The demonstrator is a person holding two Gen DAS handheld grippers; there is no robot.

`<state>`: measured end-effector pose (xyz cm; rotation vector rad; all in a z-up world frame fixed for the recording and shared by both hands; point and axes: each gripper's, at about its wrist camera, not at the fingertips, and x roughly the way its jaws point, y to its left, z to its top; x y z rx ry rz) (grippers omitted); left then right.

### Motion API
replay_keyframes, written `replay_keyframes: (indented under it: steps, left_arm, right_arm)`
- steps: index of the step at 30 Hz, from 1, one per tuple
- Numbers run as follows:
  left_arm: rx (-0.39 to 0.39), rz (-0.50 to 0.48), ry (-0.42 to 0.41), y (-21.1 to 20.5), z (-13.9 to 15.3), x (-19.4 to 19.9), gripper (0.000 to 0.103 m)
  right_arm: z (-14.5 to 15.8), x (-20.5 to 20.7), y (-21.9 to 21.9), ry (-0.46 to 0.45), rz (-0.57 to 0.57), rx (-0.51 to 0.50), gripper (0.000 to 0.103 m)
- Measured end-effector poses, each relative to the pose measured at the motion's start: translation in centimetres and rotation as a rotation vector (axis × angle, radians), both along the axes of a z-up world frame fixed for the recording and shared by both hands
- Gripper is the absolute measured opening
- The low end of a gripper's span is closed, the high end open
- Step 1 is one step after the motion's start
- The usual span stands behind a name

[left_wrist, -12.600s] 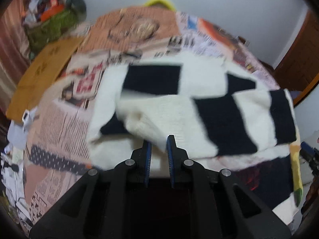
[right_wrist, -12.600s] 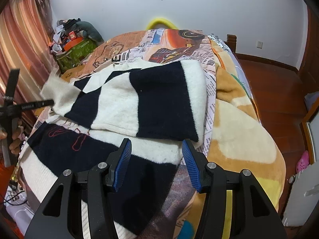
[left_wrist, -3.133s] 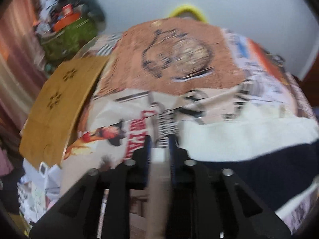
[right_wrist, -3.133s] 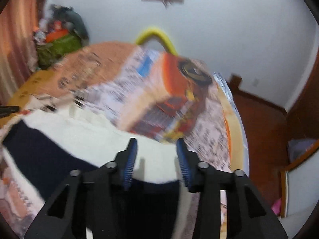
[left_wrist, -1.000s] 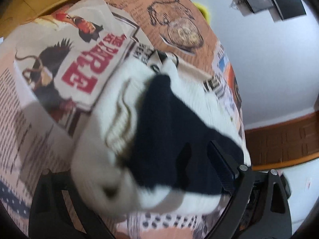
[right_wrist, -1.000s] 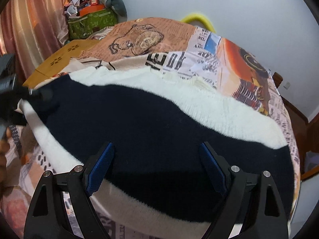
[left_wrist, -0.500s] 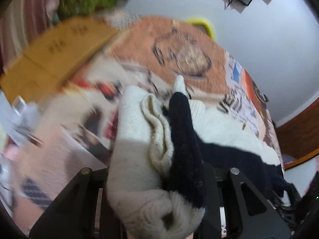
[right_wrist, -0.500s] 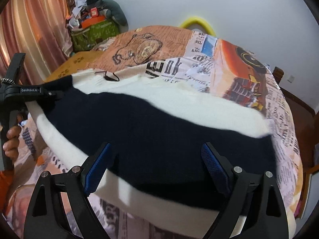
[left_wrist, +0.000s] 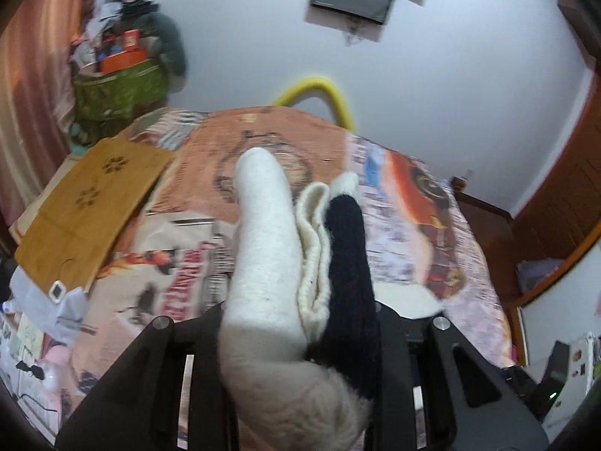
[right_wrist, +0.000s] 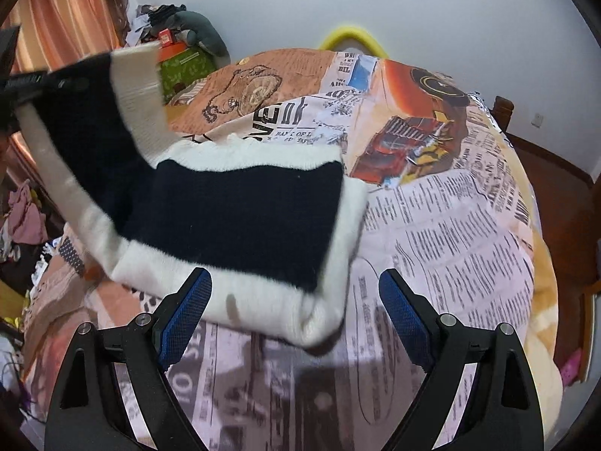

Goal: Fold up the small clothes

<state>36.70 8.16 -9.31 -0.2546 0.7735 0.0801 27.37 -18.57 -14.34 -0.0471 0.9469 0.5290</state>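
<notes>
A: What's different from a second ago?

B: A second ago the left claw (left_wrist: 300, 323) stood spread around the near left end of the black-and-cream sweater (right_wrist: 240, 210). Its jaws have just been closing, and now they pinch a thick bunch of cream and black layers. In the right wrist view that end has come up off the bed (right_wrist: 469, 225) and hangs high at the left, while the rest of the folded sweater stays flat on the newspaper-print bedspread.

A: And the right claw (right_wrist: 296, 308)?

B: Spread wide, nothing between its blue pads (right_wrist: 188, 308). It hovers at the near edge of the folded bundle, not touching it as far as I can tell.

A: What does that mean for the fold?

B: I'd judge the left side is being carried over toward the right for another fold, so the bundle should get shorter. The open right claw could steady the near edge if the layers slip.

A: Which way does it lie?

B: The flat part's long axis runs left to right across the bed, black band in the middle, cream borders near and far. The lifted end tilts up and leftward from it.
</notes>
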Motion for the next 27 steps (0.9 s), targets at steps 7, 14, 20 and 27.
replay_keyframes:
  steps: [7, 14, 20, 27]
  left_arm:
    - [0.028, -0.109, 0.037, -8.7, -0.1, 2.9, 0.028]
    - [0.042, -0.226, 0.155, -15.4, -5.2, 4.0, 0.028]
    - [0.080, -0.296, 0.243, -18.3, -8.6, 2.8, 0.032]
    - [0.078, -0.411, 0.201, -18.8, -7.0, 0.0, 0.052]
  right_arm:
    - [0.1, -0.2, -2.0, -0.003, -0.018, 0.050, 0.089]
    - [-0.4, -0.3, -3.7, -0.003, -0.045, 0.093, 0.089]
    - [-0.7, -0.9, -5.6, 0.001, -0.076, 0.084, 0.089]
    - [-0.3, -1.3, -7.1, -0.006, -0.112, 0.070, 0.089]
